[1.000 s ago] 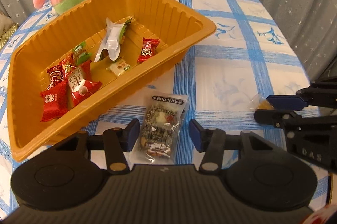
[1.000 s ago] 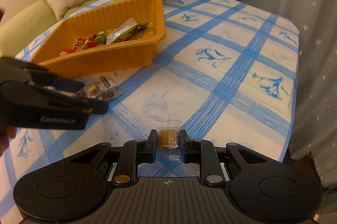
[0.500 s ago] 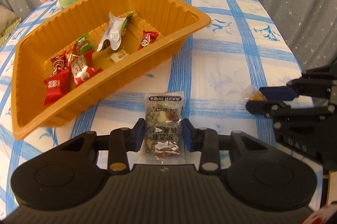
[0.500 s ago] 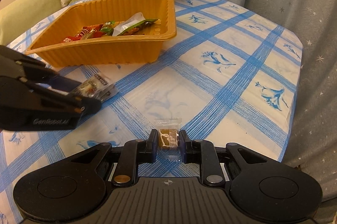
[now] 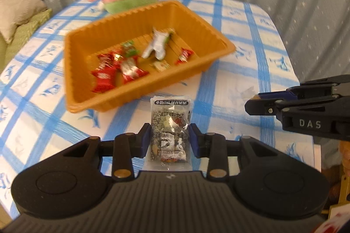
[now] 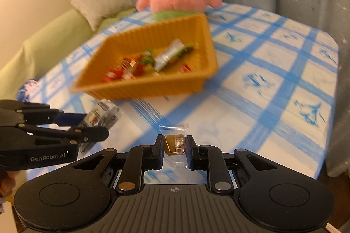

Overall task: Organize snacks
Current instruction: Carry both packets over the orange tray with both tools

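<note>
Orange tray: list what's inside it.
The tray holds several red wrapped snacks, a green one, a silver wrapper and a small pale candy. Motion blur hides the labels, and anything beneath the red pile is covered.

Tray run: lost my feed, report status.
Left gripper shut on nut pack. Right gripper shut on candy. Tray ahead, holding snacks. Path clear.
</note>
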`<act>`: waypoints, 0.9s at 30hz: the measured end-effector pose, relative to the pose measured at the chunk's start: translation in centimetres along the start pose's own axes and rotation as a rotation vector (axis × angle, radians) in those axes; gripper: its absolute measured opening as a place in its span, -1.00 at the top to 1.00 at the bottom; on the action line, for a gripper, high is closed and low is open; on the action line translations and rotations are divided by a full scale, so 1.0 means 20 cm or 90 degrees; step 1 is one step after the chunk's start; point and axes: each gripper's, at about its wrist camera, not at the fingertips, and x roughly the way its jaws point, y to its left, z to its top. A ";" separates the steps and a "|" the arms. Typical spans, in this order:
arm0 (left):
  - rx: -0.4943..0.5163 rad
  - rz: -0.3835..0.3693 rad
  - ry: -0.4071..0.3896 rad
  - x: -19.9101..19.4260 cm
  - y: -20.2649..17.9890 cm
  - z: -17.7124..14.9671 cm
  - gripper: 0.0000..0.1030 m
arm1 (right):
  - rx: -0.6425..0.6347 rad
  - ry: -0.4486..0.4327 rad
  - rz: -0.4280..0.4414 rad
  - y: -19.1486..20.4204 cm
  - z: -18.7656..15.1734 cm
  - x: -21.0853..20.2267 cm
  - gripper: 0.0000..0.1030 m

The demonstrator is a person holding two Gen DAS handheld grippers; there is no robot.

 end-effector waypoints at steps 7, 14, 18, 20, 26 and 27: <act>-0.031 0.014 -0.045 -0.11 0.09 0.12 0.34 | -0.004 -0.034 0.042 0.04 0.18 -0.01 0.60; -0.043 0.021 -0.070 -0.06 0.15 0.31 0.34 | 0.014 -0.058 0.046 -0.01 0.39 0.10 0.60; -0.045 0.023 -0.072 0.03 0.19 0.43 0.34 | 0.032 -0.066 0.044 -0.05 0.51 0.18 0.60; -0.045 0.027 -0.068 0.08 0.22 0.48 0.34 | 0.038 -0.068 0.042 -0.07 0.55 0.22 0.60; -0.045 0.040 -0.047 0.27 0.27 0.63 0.34 | 0.049 -0.067 0.023 -0.11 0.63 0.34 0.60; -0.043 0.041 -0.044 0.30 0.28 0.65 0.34 | 0.051 -0.066 0.021 -0.12 0.64 0.36 0.60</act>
